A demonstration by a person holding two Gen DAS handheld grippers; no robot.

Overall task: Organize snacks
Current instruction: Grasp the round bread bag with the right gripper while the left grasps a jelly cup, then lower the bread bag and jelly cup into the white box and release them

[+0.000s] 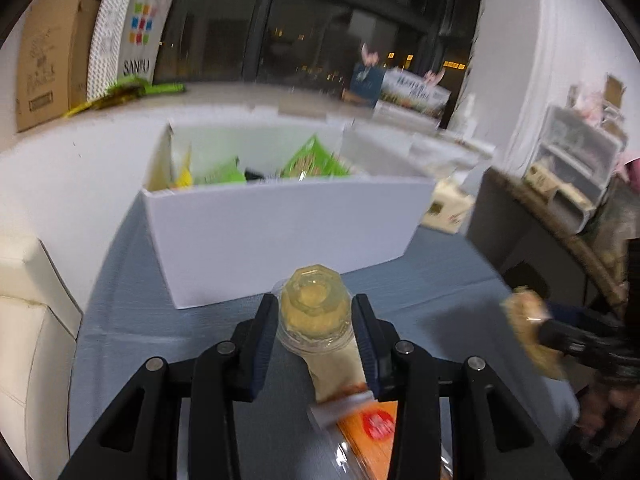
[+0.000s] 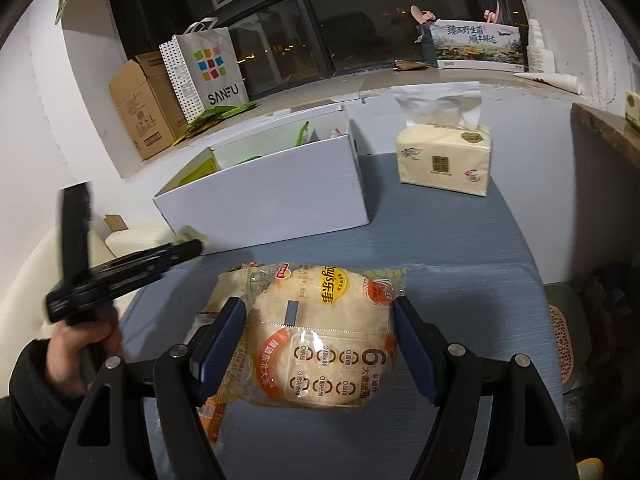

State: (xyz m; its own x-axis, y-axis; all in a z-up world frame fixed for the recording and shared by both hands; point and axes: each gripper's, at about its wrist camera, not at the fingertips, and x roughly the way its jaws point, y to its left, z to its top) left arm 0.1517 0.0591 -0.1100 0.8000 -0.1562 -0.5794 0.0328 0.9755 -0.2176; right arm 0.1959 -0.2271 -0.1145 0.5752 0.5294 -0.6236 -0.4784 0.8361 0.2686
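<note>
My left gripper [image 1: 315,310] is shut on a small clear jelly cup [image 1: 314,304] with yellowish filling, held above the blue-grey table [image 1: 432,280] just in front of the white box [image 1: 280,232]. The box holds green and yellow snack packets [image 1: 312,160]. My right gripper [image 2: 318,312] is shut on a round rice-cracker packet [image 2: 320,332] with orange and yellow print, held over the table in front of the box [image 2: 272,200]. The right gripper and its packet show at the right of the left wrist view [image 1: 532,336]. The left gripper shows at the left of the right wrist view [image 2: 188,246].
A tissue pack [image 2: 444,160] stands on the table right of the box. An orange snack packet [image 1: 372,432] lies under the left gripper. Cardboard boxes [image 2: 140,108] and a SANFU bag [image 2: 208,68] stand by the window. A cream sofa [image 1: 28,320] is left; a dark wooden unit [image 2: 608,168] is right.
</note>
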